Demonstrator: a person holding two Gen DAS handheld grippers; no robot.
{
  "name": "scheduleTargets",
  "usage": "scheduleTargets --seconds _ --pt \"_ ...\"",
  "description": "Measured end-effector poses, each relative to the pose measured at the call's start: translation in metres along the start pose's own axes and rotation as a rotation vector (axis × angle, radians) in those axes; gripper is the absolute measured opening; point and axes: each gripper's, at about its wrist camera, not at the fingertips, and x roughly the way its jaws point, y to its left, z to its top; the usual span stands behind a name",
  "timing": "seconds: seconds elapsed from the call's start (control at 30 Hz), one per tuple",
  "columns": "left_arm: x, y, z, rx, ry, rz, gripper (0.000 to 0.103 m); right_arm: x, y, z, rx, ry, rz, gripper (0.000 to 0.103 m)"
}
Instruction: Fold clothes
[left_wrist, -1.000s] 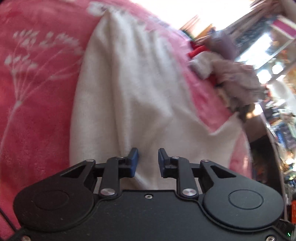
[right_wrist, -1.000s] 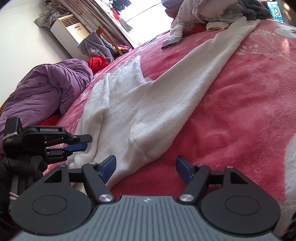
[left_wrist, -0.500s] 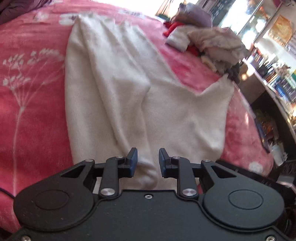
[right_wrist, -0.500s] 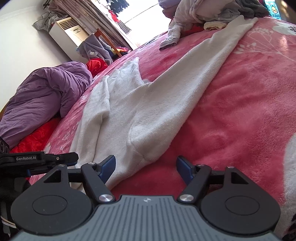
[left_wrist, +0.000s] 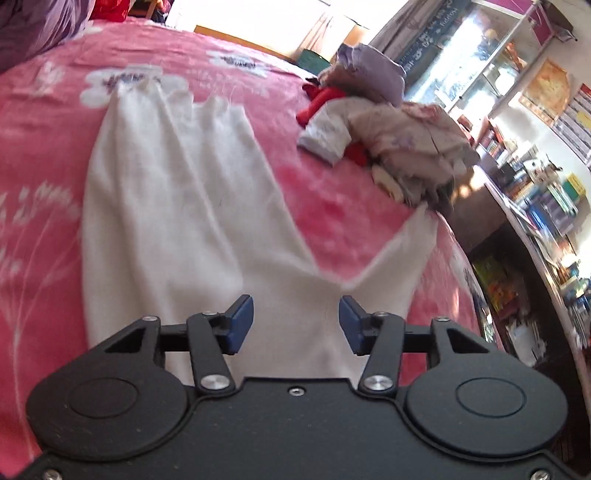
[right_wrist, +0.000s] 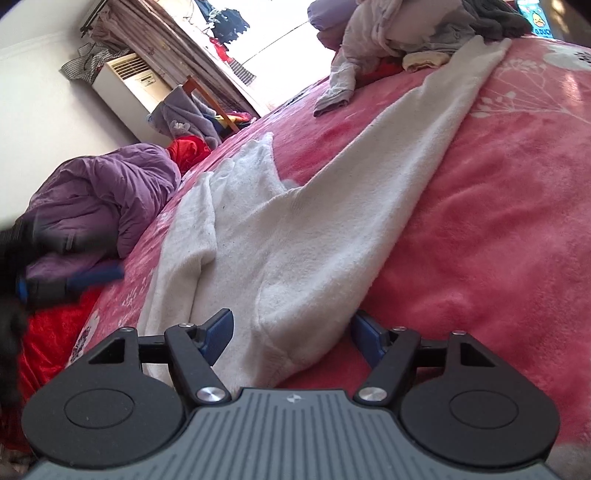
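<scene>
White fleece trousers (left_wrist: 177, 221): spread flat on the pink floral blanket (left_wrist: 40, 206), legs splayed in a V; one leg runs toward the pile of unfolded clothes (left_wrist: 388, 147), the other toward the purple duvet (right_wrist: 99, 206). Nothing folded yet, by the look of it.
Left gripper (left_wrist: 295, 319): jaws opening, blue pads clear of the cloth; fabric lies below and between them, not pinched. Frame is motion-blurred.
Right gripper (right_wrist: 291, 332): jaws wide apart, low over the near end of the trousers, a fold of fleece lying between the pads but not clamped.
Left gripper in right view: blurred dark shape at the left edge, beside the duvet, off the cloth.
Step in hand (judgement): release after smoothing, then re-grip for the first fold, probably bringing one leg over the other.
Doing it well: pinch the full thickness at a hem or the waistband, not one loose layer; take matching points with both tools; lift only enough to clear the blanket so the fleece does not drag and ruck.
Risk: plush blanket may be caught with the fleece; the far leg end touches the clothes pile and may snag it.
</scene>
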Motion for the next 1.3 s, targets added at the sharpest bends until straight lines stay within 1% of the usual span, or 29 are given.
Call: scheduleTargets --seconds 0.07,0.1,0.13,0.17,0.2,0.23,0.43,0.5,0.57,0.63,0.67,0.77,0.8,0.9,0.93,0.97,1.0,1.03,1.17,1.3 --pt "0.027 -0.008 0.028 0.026 0.008 0.030 0.051 0.002 0.001 -0.002 -0.014 -0.002 0.003 0.070" --pt "0.042 -0.011 0.042 0.035 0.016 0.051 0.051 0.003 0.001 -0.002 -0.021 -0.007 -0.007 0.067" --pt "0.058 -0.014 0.054 0.037 0.029 0.057 0.051 0.005 0.000 -0.002 -0.028 -0.014 -0.021 0.060" --pt "0.074 -0.016 0.066 0.039 0.041 0.063 0.051 0.006 0.000 -0.002 -0.036 -0.020 -0.035 0.056" --pt "0.089 -0.017 0.076 0.038 0.046 0.090 0.051 0.007 -0.003 -0.001 -0.035 -0.024 -0.034 0.051" --pt "0.106 -0.018 0.086 0.046 0.052 0.118 0.051 0.008 -0.006 0.000 -0.031 -0.027 -0.029 0.049" --pt "0.187 -0.024 0.127 0.084 0.093 0.278 0.049 0.011 -0.010 0.001 -0.030 -0.026 0.017 0.051" --pt "0.203 -0.023 0.137 0.099 0.091 0.323 0.048 0.011 -0.013 0.003 -0.017 -0.027 0.033 0.051" --pt "0.218 -0.022 0.147 0.121 0.086 0.360 0.044 0.010 -0.014 0.004 -0.005 -0.027 0.047 0.051" --pt "0.232 -0.022 0.158 0.167 0.082 0.397 0.043 0.010 -0.015 0.004 0.002 -0.028 0.058 0.051" --pt "0.240 -0.020 0.163 0.168 0.091 0.408 0.041 0.010 -0.015 0.005 0.006 -0.028 0.064 0.051" --pt "0.260 -0.014 0.174 0.213 0.116 0.479 0.036 0.009 -0.016 0.006 0.015 -0.031 0.082 0.051" --pt "0.265 -0.012 0.177 0.229 0.123 0.499 0.034 0.009 -0.016 0.007 0.015 -0.036 0.086 0.049" --pt "0.272 -0.007 0.185 0.259 0.125 0.497 0.021 0.009 -0.018 0.007 0.019 -0.040 0.081 0.039" --pt "0.270 -0.005 0.187 0.257 0.125 0.482 0.011 0.008 -0.018 0.008 0.016 -0.044 0.083 0.033" --pt "0.268 -0.002 0.189 0.255 0.125 0.466 0.008 0.007 -0.017 0.008 0.010 -0.049 0.086 0.030" --pt "0.266 0.000 0.191 0.253 0.125 0.451 0.007 0.005 -0.015 0.009 -0.007 -0.059 0.089 0.025" --pt "0.264 0.003 0.193 0.250 0.125 0.435 0.006 0.002 -0.013 0.009 -0.026 -0.074 0.090 0.023" --pt "0.228 0.034 0.204 0.114 0.074 0.345 0.006 -0.007 0.006 0.009 -0.145 -0.138 0.092 0.019" --pt "0.193 0.074 0.212 -0.024 0.029 0.264 0.006 -0.014 0.026 0.007 -0.272 -0.175 0.118 0.017"
